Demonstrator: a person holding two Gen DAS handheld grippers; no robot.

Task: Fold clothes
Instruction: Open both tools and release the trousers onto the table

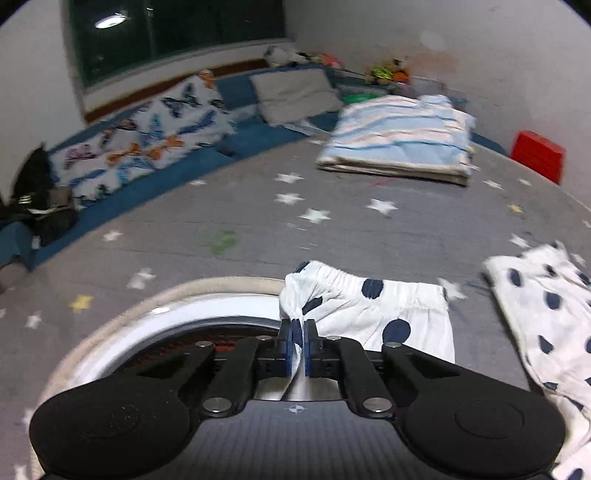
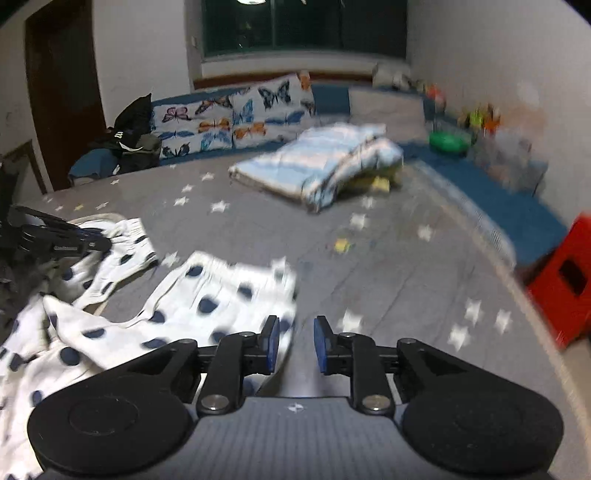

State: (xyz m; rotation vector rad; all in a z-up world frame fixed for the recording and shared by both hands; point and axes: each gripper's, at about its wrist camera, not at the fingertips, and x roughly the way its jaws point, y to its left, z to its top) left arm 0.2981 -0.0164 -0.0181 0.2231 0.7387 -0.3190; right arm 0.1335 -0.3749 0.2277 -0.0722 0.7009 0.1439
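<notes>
Grey star-printed bedding (image 1: pixel 229 221) carries a white cotton garment with navy dots (image 1: pixel 369 310); the left gripper (image 1: pixel 303 345) pinches its bunched edge tight. Only the right view shows the right gripper (image 2: pixel 295 343), jaws parted and empty, the cloth beside its left finger.

A grey bed sheet (image 1: pixel 229 221) printed with small white stars carries a folded blue-and-white striped quilt (image 1: pixel 402 140) towards its far side. Along the wall under a dark window (image 2: pixel 303 26) lie butterfly-print pillows (image 2: pixel 236 118) and a plain grey pillow (image 1: pixel 295 94), with a heap of dark clothing (image 2: pixel 129 136) beside them. A red box (image 2: pixel 565 280) stands at the bed's right edge, small toys (image 1: pixel 388 74) line the far corner, and a white round basket (image 1: pixel 177 314) sits near the front.
</notes>
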